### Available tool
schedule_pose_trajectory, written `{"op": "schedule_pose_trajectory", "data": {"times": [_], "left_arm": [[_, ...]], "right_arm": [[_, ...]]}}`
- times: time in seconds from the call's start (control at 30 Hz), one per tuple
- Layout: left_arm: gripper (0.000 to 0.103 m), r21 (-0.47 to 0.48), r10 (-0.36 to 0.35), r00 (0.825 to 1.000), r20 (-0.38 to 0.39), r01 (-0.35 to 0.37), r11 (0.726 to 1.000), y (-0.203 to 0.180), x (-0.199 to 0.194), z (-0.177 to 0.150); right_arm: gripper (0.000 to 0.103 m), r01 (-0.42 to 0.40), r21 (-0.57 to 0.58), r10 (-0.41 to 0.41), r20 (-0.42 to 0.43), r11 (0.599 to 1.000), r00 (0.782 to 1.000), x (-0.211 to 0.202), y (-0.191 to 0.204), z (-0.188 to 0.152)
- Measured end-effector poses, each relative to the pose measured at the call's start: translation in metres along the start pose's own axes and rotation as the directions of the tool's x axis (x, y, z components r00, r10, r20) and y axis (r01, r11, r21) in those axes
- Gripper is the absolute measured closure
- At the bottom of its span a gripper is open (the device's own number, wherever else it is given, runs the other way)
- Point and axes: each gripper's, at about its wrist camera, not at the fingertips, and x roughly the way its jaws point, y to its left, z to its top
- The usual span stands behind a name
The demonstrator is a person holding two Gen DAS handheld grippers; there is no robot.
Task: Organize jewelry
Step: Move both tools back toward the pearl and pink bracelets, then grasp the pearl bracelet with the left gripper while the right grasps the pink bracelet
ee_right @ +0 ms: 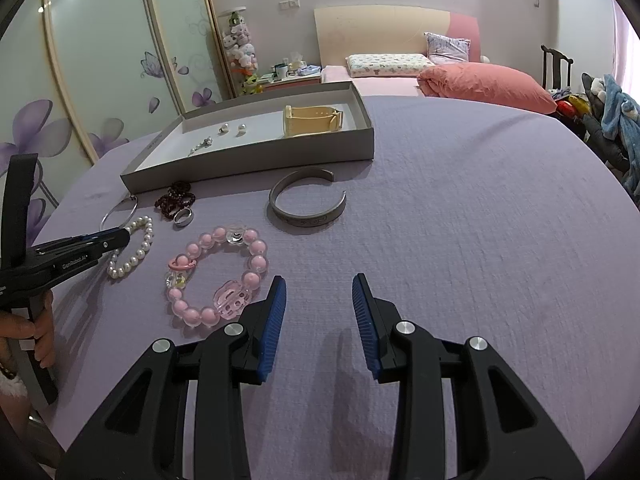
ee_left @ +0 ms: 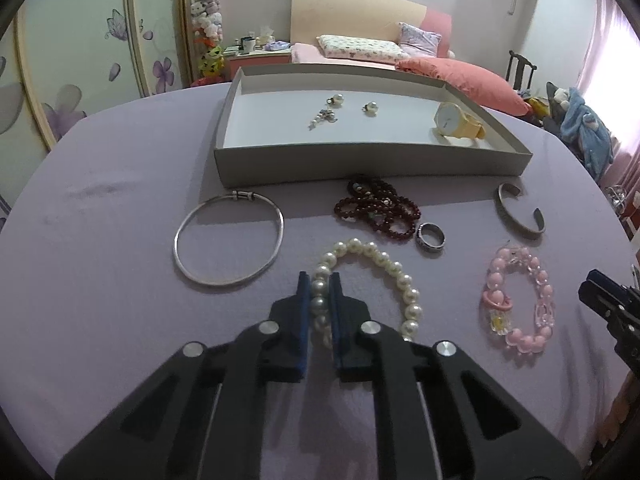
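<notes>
My left tool [ee_left: 320, 280] pinches the pearl bracelet [ee_left: 368, 280] on the bench [ee_left: 120, 340], I think tightly; my right tool [ee_right: 319, 280] hangs open, empty.

text: "GenRobot.AI" | on: side of left tool [ee_right: 126, 236] | other text: unreadable

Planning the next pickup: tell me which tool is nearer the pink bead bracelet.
Right. The right tool hangs just beside the pink bead bracelet; the left tool is farther, shut on the pearl bracelet.
</notes>
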Motion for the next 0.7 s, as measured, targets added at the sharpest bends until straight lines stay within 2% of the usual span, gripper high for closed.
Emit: {"op": "schedule_pose_trajectory", "data": {"times": [0.13,0.27,0.43,0.7], "left_arm": [[0.093,-0.015,-0.033,0.999,0.009,0.034,0.999,0.005,-0.003,0.0],[0.093,-0.041,-0.078,0.995,0.069,0.081,0.996,0.013,-0.016,0.0],[0.093,-0.049,-0.119,0.977,0.176,0.13,0.99,0.024,-0.044,0.002],[0.093,-0.066,-0.159,0.949,0.271,0.183,0.981,0.036,-0.07,0.006]], "right_arm": [[0.067,0.001,-0.003,-0.001,0.001,1.0,1.0,0.0,0.001,0.0],[0.067,-0.005,-0.019,0.005,0.0,1.0,1.0,0.0,0.004,0.002],[0.067,-0.02,-0.054,0.02,-0.006,0.998,1.0,0.005,0.017,0.006],[0.067,-0.031,-0.11,0.026,-0.049,0.993,0.998,0.021,0.04,0.016]]}}
